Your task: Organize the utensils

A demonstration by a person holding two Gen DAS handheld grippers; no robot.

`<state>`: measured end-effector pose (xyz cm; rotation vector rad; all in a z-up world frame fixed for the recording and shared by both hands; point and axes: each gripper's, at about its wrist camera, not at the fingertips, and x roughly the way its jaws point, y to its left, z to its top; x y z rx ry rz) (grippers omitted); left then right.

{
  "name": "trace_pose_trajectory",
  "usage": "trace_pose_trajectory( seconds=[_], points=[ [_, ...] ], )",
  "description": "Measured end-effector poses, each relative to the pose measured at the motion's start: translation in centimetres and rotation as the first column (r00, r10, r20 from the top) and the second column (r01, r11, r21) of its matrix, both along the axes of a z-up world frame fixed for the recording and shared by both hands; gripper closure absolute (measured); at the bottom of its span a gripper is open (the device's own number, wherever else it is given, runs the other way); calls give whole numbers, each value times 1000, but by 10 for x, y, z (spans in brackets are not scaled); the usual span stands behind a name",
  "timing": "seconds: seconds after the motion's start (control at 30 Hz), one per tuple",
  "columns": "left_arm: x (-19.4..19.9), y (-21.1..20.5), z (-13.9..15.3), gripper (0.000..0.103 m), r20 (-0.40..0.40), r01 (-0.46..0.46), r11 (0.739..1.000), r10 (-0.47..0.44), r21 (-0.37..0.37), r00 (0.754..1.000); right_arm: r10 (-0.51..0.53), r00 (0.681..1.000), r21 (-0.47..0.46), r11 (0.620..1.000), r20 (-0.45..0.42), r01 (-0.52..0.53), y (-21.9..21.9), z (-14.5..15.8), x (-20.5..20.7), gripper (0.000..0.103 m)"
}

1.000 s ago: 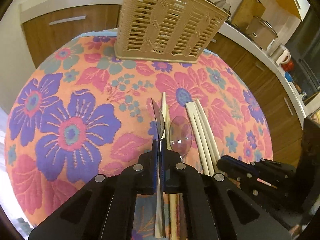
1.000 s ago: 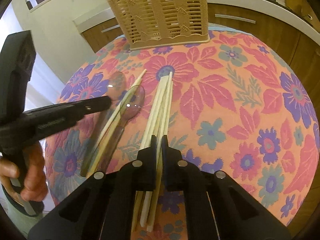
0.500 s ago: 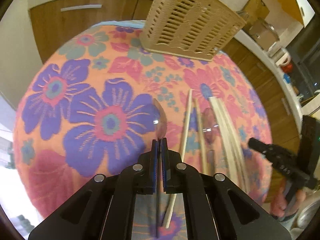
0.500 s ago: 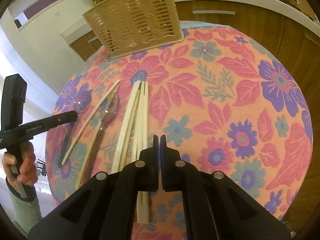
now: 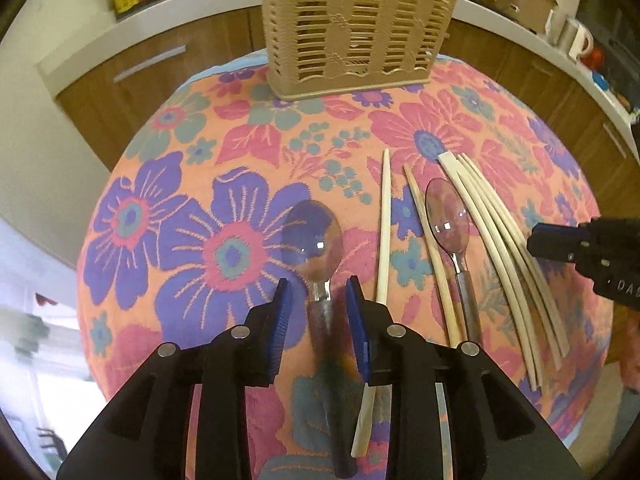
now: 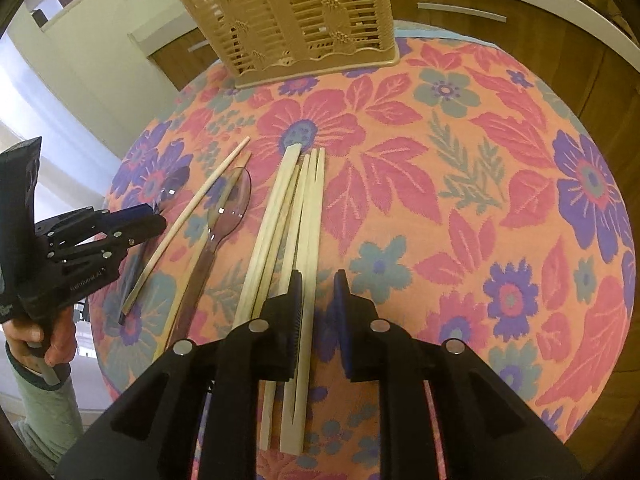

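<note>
A clear purple spoon lies flat on the flowered cloth, its handle between the jaws of my left gripper. Those jaws are opening and the pads stand clear of the handle. A second spoon and two thin chopsticks lie just right of it. My right gripper is opening over a bundle of pale chopsticks. One stick runs between its pads, and neither pad presses on it. A beige slotted utensil basket stands at the table's far edge.
The round table's cloth is bare to the right of the chopsticks. Wooden cabinets and a white counter ring the table. A pot and mugs stand on the counter. A hand holds the left gripper near the table's left edge.
Both grippers were shut, the left on a spoon held on edge, the right on chopsticks. Both have parted their jaws. The spoon now lies flat, and the left view has rolled.
</note>
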<state>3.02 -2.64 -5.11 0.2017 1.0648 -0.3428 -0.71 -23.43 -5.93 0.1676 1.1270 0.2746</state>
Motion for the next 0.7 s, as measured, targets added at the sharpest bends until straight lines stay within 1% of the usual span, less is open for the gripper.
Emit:
trace_pose_trajectory(
  seconds=[0.17,0.33,0.43,0.5,0.57,0.67,0.7],
  points=[
    [-1,-2,-3,77,14,5,1000,-5,6,1000,22,1000,-26,999,-12,-22,9,-4,8,89],
    [1,-2,-3,82,17,5,1000,-6,5,1000,34,999,-96,995,-9,-34,18,-2,8,89],
    [0,1,-3,84,17,5,1000,-5,-2,1000,19,1000,-145,989,-12,-20,20,-1,6,89],
    [0,2,-3,84,12,3,1000,-3,-9,1000,-3,1000,-139,990,-22,0,15,-1,7,89],
    [0,2,-3,84,12,5,1000,-5,-4,1000,-8,999,-100,995,-44,4,7,-2,9,88],
    [0,-1,-3,84,8,22,1000,-22,22,1000,1,998,-112,994,-67,-8,8,-2,14,88],
    [0,-2,-3,83,2,32,999,-32,26,999,3,997,-118,993,-75,-12,9,-2,16,86]
  ],
)
